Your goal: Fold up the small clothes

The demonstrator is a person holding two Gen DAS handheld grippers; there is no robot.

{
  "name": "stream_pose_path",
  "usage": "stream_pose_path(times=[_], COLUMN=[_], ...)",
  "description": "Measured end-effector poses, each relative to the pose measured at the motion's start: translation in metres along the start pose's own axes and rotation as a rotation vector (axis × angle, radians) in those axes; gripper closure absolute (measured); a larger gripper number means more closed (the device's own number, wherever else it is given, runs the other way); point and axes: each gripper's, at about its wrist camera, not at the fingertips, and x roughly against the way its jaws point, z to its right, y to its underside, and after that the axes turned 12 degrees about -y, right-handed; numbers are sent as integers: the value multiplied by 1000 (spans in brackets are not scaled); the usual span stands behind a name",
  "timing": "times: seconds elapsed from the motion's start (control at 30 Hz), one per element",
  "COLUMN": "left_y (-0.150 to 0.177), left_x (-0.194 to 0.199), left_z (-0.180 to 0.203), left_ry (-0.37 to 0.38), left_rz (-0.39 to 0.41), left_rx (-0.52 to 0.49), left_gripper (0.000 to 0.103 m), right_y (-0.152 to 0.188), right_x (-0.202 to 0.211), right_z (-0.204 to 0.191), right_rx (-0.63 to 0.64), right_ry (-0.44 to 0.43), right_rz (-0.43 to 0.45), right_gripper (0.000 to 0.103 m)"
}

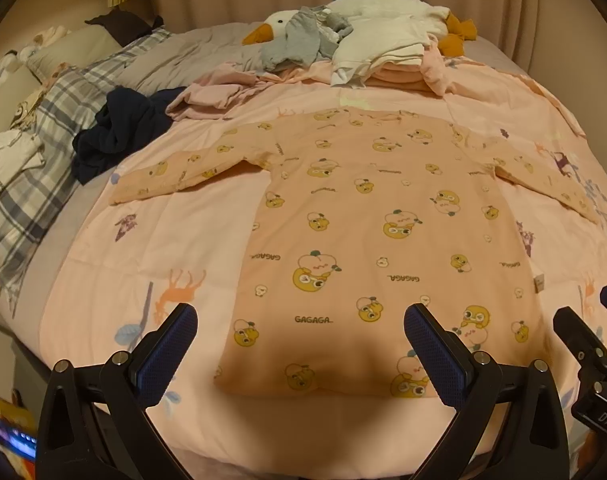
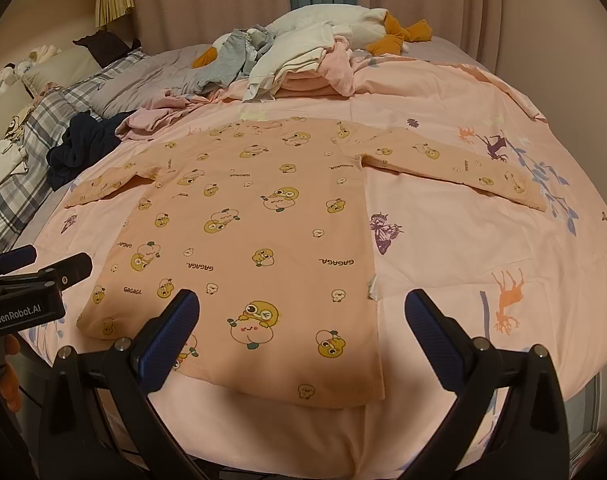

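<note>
A small peach long-sleeved shirt (image 1: 367,220) printed with yellow ducks and "GAGAGA" lies flat on the pink quilt, hem toward me, both sleeves spread out. It also shows in the right wrist view (image 2: 247,232). My left gripper (image 1: 299,344) is open and empty, hovering above the hem's left part. My right gripper (image 2: 303,332) is open and empty above the hem's right corner. The right gripper appears at the left view's right edge (image 1: 595,332); the left gripper appears at the right view's left edge (image 2: 31,276).
A pile of unfolded clothes (image 1: 343,40) and a plush goose (image 1: 271,28) lie at the far end of the bed. A dark navy garment (image 1: 115,132) and a crumpled pink one (image 1: 215,96) sit left of the shirt. A plaid blanket (image 1: 31,168) lies at the left.
</note>
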Motion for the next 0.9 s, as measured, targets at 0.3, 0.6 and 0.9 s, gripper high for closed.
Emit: stream_pose_path(times=[0.3, 0.6, 0.9], left_y=[-1, 0, 2], left_x=[1, 0, -4], left_z=[2, 3, 3], left_ry=[3, 11, 10], left_rz=[2, 0, -9], left_rx=[-9, -16, -15], left_gripper=[1, 1, 1], right_y=[2, 4, 6], right_x=[-4, -5, -7], right_z=[2, 0, 0], right_rx=[-1, -1, -11], right_ry=[-7, -7, -6], right_rz=[-4, -5, -8], right_gripper=[0, 0, 0])
